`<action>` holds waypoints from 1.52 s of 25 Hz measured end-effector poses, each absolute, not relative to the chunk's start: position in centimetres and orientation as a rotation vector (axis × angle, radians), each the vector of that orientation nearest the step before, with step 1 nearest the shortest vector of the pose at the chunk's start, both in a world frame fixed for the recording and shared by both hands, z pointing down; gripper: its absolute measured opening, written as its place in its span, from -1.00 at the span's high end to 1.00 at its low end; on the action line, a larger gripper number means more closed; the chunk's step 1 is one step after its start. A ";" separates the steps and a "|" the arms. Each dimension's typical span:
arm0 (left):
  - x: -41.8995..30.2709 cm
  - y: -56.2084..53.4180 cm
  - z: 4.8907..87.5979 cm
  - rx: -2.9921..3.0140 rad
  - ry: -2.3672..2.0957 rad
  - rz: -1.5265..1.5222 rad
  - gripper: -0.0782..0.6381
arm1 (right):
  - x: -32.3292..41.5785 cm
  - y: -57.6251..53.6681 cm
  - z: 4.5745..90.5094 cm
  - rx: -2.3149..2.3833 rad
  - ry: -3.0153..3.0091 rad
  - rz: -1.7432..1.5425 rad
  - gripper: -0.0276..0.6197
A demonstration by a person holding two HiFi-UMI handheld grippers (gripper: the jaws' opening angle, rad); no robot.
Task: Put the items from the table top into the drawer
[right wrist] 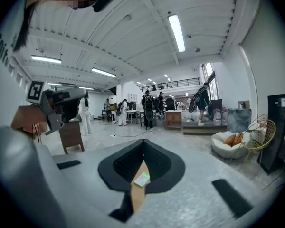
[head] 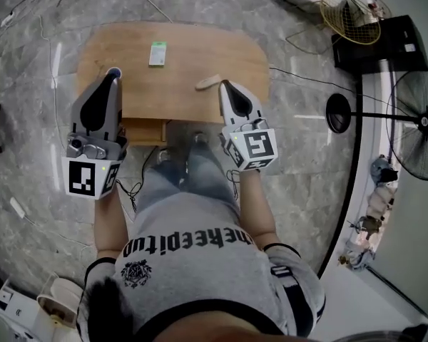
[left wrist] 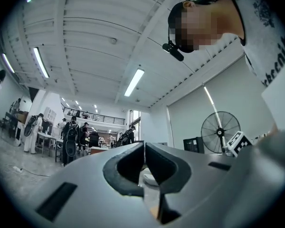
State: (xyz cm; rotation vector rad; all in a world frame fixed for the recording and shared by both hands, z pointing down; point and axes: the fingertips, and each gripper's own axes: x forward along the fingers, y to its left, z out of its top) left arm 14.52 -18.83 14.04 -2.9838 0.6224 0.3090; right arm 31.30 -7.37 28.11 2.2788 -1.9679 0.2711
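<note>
Grey left tool [head: 114, 74] and right tool [head: 224, 85], both closed and empty, hover over table [head: 200, 52].

Grey marble-patterned floor [head: 299, 191]. A black standing fan [head: 422, 123] stands by a pale wall [left wrist: 190, 122]. Overhead is a white ribbed ceiling [right wrist: 133, 37] with strip lights [right wrist: 176, 32]. A railed balcony [right wrist: 178, 83] crosses the far end, and a wire chair [right wrist: 259, 132] sits nearer.

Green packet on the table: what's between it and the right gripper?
Head view: a small tan piece lies at the tip of the right gripper; beyond it, bare tabletop up to the green packet.
</note>
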 end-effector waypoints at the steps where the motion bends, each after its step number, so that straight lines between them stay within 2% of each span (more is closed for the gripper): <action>1: 14.8 -19.1 14.3 -2.984 0.645 0.303 0.74 | 31.8 -7.8 29.1 2.245 -1.977 0.296 0.91; 10: 18.2 -19.7 17.8 -2.967 0.836 0.218 0.74 | 35.9 -10.8 38.2 1.852 -2.057 0.427 0.91; 18: 19.7 -17.5 21.0 -2.923 0.990 0.181 0.74 | 36.6 -10.3 46.7 1.470 -2.155 0.444 0.90; 29: 20.5 -17.1 25.2 -2.893 1.144 0.102 0.74 | 37.8 -9.7 58.4 0.974 -2.067 0.408 0.62; 38: 21.6 -17.7 29.2 -2.903 1.146 0.043 0.74 | 38.7 -9.4 65.9 0.753 -1.989 0.386 0.49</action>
